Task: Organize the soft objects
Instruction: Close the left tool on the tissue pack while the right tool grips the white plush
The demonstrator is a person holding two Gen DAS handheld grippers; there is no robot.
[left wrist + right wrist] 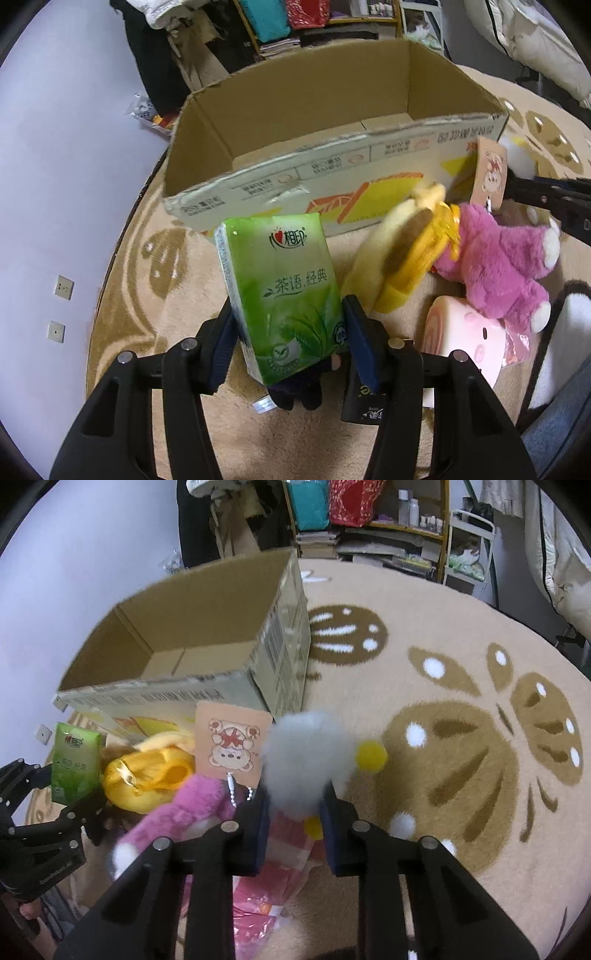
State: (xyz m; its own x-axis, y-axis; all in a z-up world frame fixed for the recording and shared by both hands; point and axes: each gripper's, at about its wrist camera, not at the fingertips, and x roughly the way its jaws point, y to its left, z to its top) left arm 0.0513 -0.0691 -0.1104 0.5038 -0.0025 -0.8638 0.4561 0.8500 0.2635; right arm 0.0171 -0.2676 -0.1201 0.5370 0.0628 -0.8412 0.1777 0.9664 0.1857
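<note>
My left gripper (290,328) is shut on a green tissue pack (280,284) and holds it upright above the rug, just in front of the open cardboard box (295,173). My right gripper (295,805) is shut on a white fluffy toy (308,760) with yellow parts and a beige card tag (231,746), to the right of the box (177,642). A yellow plush (399,251), a pink plush bear (495,258) and a pink pig toy (469,336) lie on the rug between the grippers. The box looks empty inside.
A round beige and brown rug (461,720) covers the floor. Shelves with clothes and bags (369,509) stand behind the box. A black pouch (364,406) and a dark item lie under my left gripper. A pink checked packet (273,867) lies under my right gripper.
</note>
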